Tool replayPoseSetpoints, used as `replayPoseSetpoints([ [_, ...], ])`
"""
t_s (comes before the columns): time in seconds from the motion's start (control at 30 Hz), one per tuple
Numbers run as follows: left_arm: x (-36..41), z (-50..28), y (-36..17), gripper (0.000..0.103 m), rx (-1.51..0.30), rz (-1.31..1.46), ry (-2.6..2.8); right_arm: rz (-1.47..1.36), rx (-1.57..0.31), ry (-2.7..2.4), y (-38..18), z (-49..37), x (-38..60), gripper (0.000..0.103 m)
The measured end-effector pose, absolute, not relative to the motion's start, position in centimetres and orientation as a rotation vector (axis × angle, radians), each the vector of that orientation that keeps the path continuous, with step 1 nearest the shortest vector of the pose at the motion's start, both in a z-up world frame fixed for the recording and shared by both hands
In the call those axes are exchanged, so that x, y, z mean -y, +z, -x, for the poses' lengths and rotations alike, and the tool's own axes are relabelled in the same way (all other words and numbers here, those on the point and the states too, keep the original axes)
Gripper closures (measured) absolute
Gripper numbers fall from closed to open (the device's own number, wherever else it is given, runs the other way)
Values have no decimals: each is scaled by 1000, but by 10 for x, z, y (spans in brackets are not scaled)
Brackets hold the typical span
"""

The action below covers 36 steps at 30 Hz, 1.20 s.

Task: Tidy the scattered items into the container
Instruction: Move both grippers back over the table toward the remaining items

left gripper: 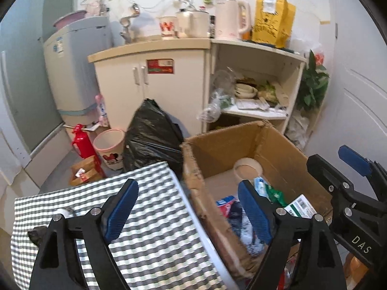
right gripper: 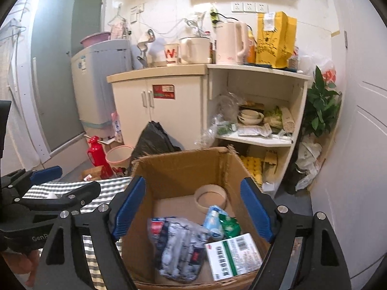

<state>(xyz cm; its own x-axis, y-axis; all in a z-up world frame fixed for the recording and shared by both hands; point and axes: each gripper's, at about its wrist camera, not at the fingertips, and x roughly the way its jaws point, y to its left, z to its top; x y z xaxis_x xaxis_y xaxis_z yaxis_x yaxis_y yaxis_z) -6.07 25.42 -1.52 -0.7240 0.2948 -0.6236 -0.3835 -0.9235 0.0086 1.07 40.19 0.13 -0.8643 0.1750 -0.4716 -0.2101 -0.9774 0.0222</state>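
A brown cardboard box (left gripper: 278, 149) (right gripper: 183, 169) stands open beside the table. Inside lie a tape roll (right gripper: 210, 197) (left gripper: 248, 169), a white and green medicine box (right gripper: 233, 256) (left gripper: 301, 207), a blue-white plastic packet (right gripper: 179, 246) and a green packet (right gripper: 229, 224). My right gripper (right gripper: 193, 209) (left gripper: 338, 166) hovers open over the box, empty. My left gripper (left gripper: 188, 210) (right gripper: 65, 181) is open and empty, straddling the box's left wall and the table edge. A small white item (left gripper: 61, 212) and a dark item (left gripper: 36, 234) lie on the checked cloth, partly hidden by my left finger.
The table wears a grey-white checked cloth (left gripper: 150, 229). Behind it on the floor are a black rubbish bag (left gripper: 152, 133), a pink bin (left gripper: 110, 147) and a red thermos (left gripper: 81, 140). A white cabinet (left gripper: 169, 84) and an open shelf (left gripper: 256, 113) stand beyond the box.
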Motion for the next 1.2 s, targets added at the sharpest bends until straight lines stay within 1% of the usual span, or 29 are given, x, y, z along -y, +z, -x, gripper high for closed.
replayPoseSetpoints([
  [0.13, -228, 55, -7, 6, -166, 890, 2671, 689, -100, 2888, 8, -12, -383, 17],
  [0.17, -220, 53, -4, 5, -157, 885, 2688, 684, -94, 2901, 11, -13, -378, 14],
  [0.23, -207, 50, 0, 4, -142, 877, 2711, 675, -83, 2918, 14, -14, -368, 10],
  [0.27, -199, 48, 2, 3, -135, 872, 2724, 666, -76, 2929, 16, -15, -363, 9],
  [0.47, -162, 37, 10, 0, -113, 855, 2794, 637, -39, 2979, 25, -18, -331, 8],
  [1.2, -58, 17, 14, 0, -33, 856, 2929, 652, 34, 3095, 28, -20, -239, 8],
])
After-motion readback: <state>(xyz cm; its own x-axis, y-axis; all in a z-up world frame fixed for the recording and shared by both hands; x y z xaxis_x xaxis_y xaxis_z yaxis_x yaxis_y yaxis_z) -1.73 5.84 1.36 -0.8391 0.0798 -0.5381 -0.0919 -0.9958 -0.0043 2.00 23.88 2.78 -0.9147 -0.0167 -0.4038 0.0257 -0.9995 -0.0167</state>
